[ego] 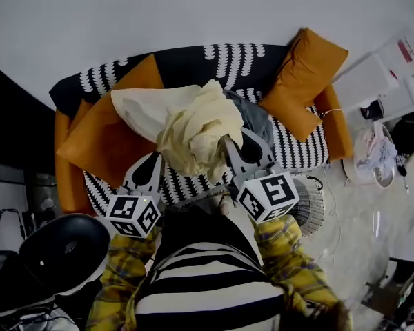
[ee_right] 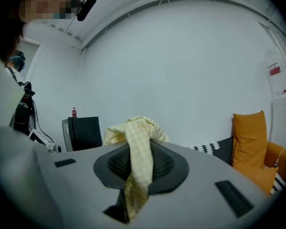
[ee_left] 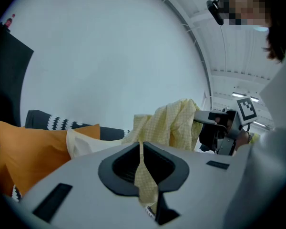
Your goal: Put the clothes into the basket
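Black-and-white striped top (ego: 207, 281), foreground. Left gripper (ego: 152, 161): jaws pressed together, pinching a thin fold of pale yellow checked fabric garment (ego: 196, 133). Right gripper (ego: 238, 143): jaws clamping a thicker bunch; garment stretches between both.

Pretty cramped straight ahead in the head view. The sofa (ego: 186, 64) fills 12 o'clock, with a cream pillow (ego: 141, 109) at 11, one orange cushion (ego: 307, 74) at 1 and another (ego: 103, 140) at 10. The yellow garment (ego: 196, 126) bunches between the left gripper (ego: 154, 161) and right gripper (ego: 229, 143), so there's no gap there. A black round object (ego: 62, 250) blocks 8. The open side is 3 to 4 o'clock, with bare floor (ego: 352, 212) past the wire basket (ego: 314, 216).
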{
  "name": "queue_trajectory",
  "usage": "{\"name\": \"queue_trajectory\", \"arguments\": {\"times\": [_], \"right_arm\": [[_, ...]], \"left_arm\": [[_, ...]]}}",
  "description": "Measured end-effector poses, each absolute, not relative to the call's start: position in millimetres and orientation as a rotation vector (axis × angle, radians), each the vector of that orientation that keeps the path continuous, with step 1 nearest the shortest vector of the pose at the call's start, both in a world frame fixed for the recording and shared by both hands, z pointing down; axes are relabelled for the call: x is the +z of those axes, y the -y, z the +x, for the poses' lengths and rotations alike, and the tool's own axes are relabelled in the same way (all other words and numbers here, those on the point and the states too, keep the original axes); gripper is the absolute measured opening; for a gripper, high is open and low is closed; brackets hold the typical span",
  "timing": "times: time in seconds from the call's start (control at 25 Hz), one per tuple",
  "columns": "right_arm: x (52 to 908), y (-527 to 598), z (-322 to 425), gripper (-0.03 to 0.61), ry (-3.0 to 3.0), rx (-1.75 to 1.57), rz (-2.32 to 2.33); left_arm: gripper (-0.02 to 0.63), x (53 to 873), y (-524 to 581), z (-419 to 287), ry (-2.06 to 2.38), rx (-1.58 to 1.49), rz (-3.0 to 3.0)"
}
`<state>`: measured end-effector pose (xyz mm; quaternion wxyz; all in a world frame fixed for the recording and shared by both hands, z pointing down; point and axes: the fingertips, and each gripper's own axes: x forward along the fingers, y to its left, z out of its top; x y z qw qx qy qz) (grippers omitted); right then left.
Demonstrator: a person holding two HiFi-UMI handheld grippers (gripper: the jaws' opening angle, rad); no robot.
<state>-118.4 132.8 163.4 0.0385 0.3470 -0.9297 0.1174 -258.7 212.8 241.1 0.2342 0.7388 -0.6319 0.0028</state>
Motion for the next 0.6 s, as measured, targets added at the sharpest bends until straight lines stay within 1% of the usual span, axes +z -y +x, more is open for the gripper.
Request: {"name": "queue_trajectory", "arguments": {"times": [0.12,0.32,0.6], "right_arm": [[150.5,-129.2,-78.8,0.074,2.87,0.359,1.156],[134.0,-121.6,8.0,0.074,2.832,0.331,1.407],[87.4,-123.6,158.8,0.074,2.73,0.223,1.792]], "left_arm": [[0.035,235.0,-199.0,-221.8,1.68,0.03,2.097],[0.035,227.2,-168.9,-149.0,1.52,0.074,2.238],[0.035,221.1,-130.9,-26.5,1.275,0.091,2.371]]}}
